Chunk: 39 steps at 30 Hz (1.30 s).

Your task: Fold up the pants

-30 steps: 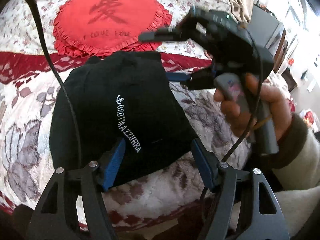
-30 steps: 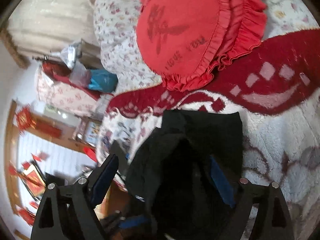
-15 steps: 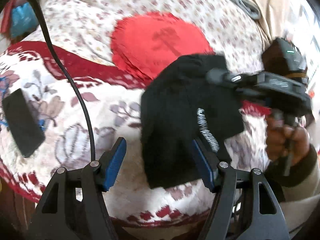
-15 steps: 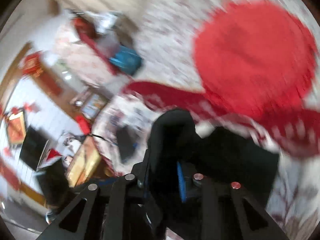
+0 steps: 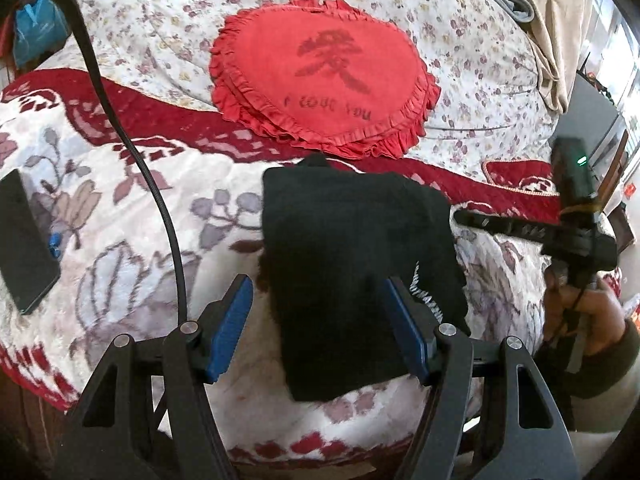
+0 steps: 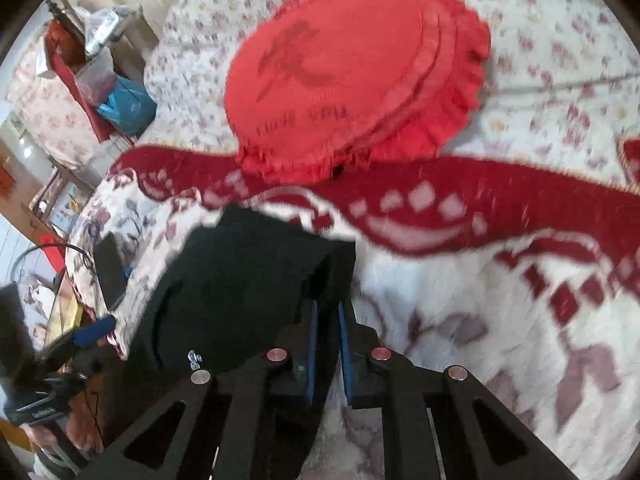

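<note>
Black pants [image 5: 352, 264], folded into a compact block with white lettering at their right edge, lie on the flowered blanket [image 5: 120, 248]. My left gripper [image 5: 316, 320] hovers open just above their near end; its left blue pad stands clear of the cloth. In the right wrist view my right gripper [image 6: 326, 320] has its jaws closing, and the near right edge of the pants [image 6: 240, 280] is pinched between the blue pads. From the left wrist view that right gripper [image 5: 460, 216] reaches the pants' right side, held by a hand [image 5: 584, 320].
A red heart-shaped pillow [image 5: 320, 80] rests on the floral quilt [image 5: 480, 60] behind the pants. A black phone [image 5: 24, 240] lies at the blanket's left edge. A black cable [image 5: 140, 160] hangs across the left. The bed's front edge runs just below my left fingers.
My right gripper went from wide open around the pants to nearly shut on their edge. The pants now look narrower, with the lettering at the right edge. My left gripper drew back, still open.
</note>
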Motion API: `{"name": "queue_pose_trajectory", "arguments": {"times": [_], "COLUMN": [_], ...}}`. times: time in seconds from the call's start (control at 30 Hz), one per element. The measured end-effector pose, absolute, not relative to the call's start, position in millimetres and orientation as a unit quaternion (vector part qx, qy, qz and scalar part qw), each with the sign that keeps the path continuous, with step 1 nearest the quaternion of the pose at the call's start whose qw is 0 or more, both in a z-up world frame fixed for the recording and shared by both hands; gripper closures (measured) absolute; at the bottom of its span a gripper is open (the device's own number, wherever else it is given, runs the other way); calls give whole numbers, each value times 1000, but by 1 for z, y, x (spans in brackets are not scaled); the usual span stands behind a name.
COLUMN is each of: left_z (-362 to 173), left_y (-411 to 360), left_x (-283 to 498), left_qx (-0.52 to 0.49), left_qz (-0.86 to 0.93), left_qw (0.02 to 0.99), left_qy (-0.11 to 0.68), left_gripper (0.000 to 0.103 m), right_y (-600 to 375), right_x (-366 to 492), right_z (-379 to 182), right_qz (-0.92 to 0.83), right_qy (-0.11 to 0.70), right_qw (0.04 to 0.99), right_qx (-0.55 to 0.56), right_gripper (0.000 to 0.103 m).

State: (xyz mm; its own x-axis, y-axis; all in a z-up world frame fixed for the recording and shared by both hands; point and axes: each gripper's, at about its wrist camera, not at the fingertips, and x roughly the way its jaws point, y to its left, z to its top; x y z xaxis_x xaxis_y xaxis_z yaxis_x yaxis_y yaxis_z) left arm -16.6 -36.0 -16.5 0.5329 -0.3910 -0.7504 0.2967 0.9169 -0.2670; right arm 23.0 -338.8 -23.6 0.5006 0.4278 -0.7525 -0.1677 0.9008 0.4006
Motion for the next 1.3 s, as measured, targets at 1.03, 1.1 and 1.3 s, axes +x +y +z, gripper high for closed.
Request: {"name": "queue_pose_trajectory", "arguments": {"times": [1.03,1.1,1.3], "left_z": [-44,-47,-53], "left_y": [-59,-60,-68], "left_x": [-5,-7,-11], "left_qx": [-44,-43,-37], "left_qz": [-146,-145,-147], "left_qw": [860,857,855], "left_qy": [488,493,497], "left_gripper": [24,24,24], "right_y": [-278,-278,-281], "right_x": [15,6,-11], "right_z": [-20,-25,-46], "right_qz": [236,236,225], "right_qy": [497,501,519], "right_qw": [832,830,823], "right_qx": [70,63,48], "right_gripper": [78,78,78]}}
